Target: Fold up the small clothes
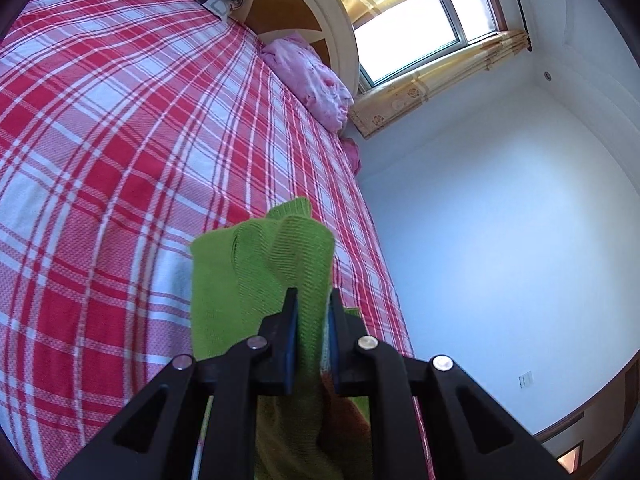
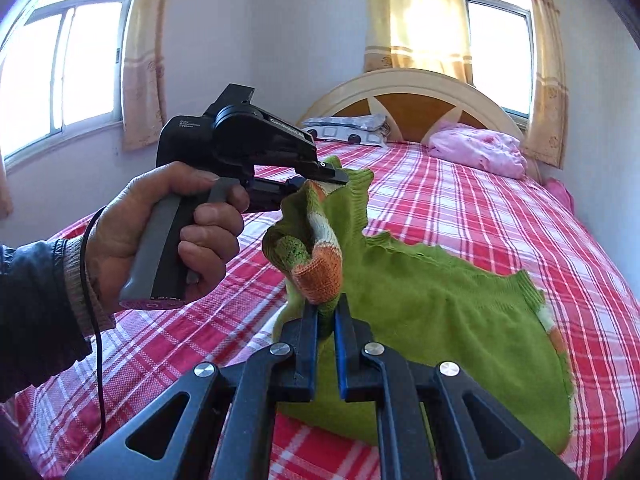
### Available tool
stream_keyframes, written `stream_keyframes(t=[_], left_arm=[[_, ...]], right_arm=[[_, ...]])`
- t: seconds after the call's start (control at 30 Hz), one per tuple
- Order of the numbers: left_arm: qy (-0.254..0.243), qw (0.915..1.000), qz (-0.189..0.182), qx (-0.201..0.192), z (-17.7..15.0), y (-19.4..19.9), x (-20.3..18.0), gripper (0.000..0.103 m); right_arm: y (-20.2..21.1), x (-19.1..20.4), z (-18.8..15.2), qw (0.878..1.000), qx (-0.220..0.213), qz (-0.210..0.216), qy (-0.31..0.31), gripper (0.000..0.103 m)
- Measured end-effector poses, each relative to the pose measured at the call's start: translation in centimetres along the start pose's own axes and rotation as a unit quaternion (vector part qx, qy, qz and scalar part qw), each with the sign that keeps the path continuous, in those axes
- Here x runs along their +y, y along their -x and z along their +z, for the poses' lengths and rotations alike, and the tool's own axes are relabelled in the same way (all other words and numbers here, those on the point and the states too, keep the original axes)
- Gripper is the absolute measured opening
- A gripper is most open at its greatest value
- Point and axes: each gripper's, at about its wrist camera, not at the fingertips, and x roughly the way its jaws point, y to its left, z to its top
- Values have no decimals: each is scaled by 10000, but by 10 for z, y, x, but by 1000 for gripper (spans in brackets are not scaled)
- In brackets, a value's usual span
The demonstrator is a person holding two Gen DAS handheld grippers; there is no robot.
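Note:
A small green knitted sweater [image 2: 432, 312] with orange and white striped cuffs hangs lifted over the red plaid bed [image 2: 480, 208]. My right gripper [image 2: 328, 308] is shut on an orange-striped cuff of it. In the right wrist view my left gripper [image 2: 326, 174], held by a person's hand [image 2: 160, 232], is shut on another edge of the sweater, higher and farther back. In the left wrist view the left gripper [image 1: 314, 300] pinches green knit [image 1: 264, 264] between its blue pads. The sweater's lower part trails down to the bedspread at the right.
A pink bundle of bedding [image 2: 480, 152] and a patterned pillow [image 2: 348, 130] lie by the rounded headboard [image 2: 416, 96]. Curtained windows stand behind and to the left. A white wall [image 1: 500, 240] runs close along the bed's far side.

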Motion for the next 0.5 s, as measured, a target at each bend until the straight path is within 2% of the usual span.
stream_keyframes(t=[0.5], left_arm=[[-321, 9990, -130, 271, -12, -45, -55, 13]], right_arm=[[22, -64, -10, 9984, -2, -33, -572, 6]])
